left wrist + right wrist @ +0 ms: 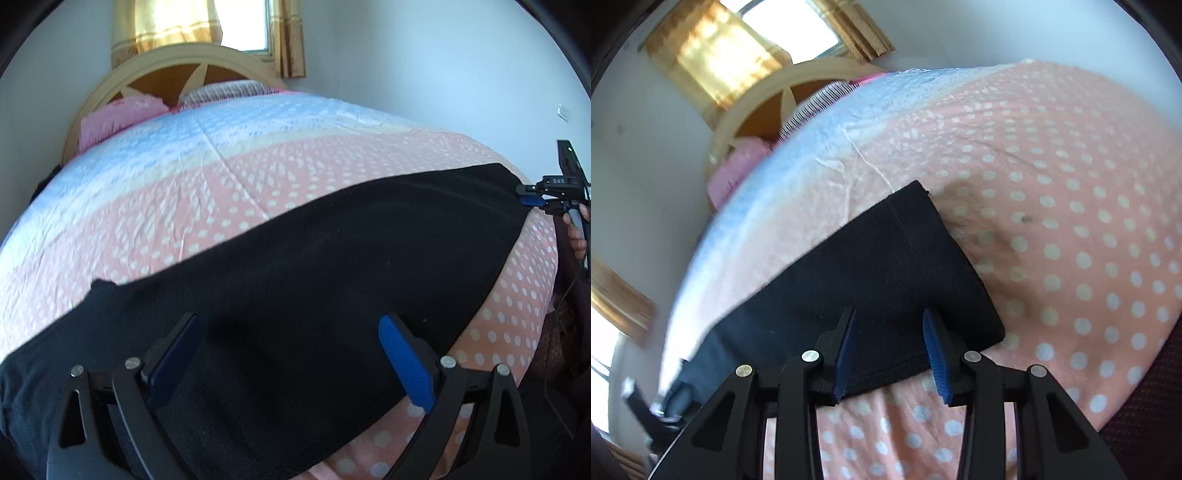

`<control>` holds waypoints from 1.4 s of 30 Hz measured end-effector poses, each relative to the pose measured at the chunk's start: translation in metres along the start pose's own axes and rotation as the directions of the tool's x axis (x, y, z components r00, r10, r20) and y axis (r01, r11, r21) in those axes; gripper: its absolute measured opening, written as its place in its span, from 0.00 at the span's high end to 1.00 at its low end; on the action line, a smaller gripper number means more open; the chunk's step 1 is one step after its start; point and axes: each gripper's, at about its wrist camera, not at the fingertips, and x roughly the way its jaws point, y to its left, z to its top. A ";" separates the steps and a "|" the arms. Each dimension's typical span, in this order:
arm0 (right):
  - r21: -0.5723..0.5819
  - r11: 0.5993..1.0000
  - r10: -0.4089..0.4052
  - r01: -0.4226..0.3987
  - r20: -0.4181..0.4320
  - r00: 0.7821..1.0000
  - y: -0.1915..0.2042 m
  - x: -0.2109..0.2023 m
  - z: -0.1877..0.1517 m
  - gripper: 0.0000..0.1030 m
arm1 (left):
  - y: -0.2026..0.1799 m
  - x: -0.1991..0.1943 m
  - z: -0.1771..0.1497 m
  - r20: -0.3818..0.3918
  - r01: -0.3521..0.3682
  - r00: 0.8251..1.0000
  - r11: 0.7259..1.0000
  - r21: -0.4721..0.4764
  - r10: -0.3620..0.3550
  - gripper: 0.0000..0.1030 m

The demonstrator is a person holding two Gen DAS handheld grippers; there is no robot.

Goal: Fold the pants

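Observation:
Black pants (295, 266) lie flat across the pink dotted bedspread (207, 199). My left gripper (291, 325) is open, fingers wide apart, just above the near edge of the pants. My right gripper (890, 317) is open with its blue pads either side of the near edge of the pants' cuff end (886, 266). The right gripper also shows in the left wrist view (532, 195) at the far right end of the pants. The left gripper shows blurred at the lower left of the right wrist view (646, 410).
The bedspread (1071, 206) turns blue toward a wooden headboard (177, 66). Pink pillows (110, 118) and a striped pillow (229, 90) lie there. A curtained window (236, 26) is behind. A dark red surface (1145, 406) lies beside the bed.

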 end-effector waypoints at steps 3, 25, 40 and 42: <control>0.019 1.000 0.000 -0.002 0.103 0.995 -0.010 -0.024 0.010 0.62 | 0.003 -0.007 -0.002 0.030 0.015 0.999 1.000 -0.015 -0.014 0.04; 0.072 0.997 -0.013 0.010 0.048 0.999 -0.043 0.000 0.006 0.67 | 0.012 0.000 -0.006 -0.038 -0.131 0.991 0.991 0.015 0.132 0.00; 0.074 0.994 0.073 -0.076 0.032 0.997 -0.044 -0.001 0.006 0.86 | 0.016 0.003 -0.005 -0.062 -0.093 0.994 0.995 -0.021 0.091 0.00; 0.063 0.995 0.077 -0.080 0.050 0.996 -0.038 -0.004 0.006 0.87 | 0.017 0.005 -0.004 -0.061 -0.092 0.994 0.995 -0.022 0.091 0.00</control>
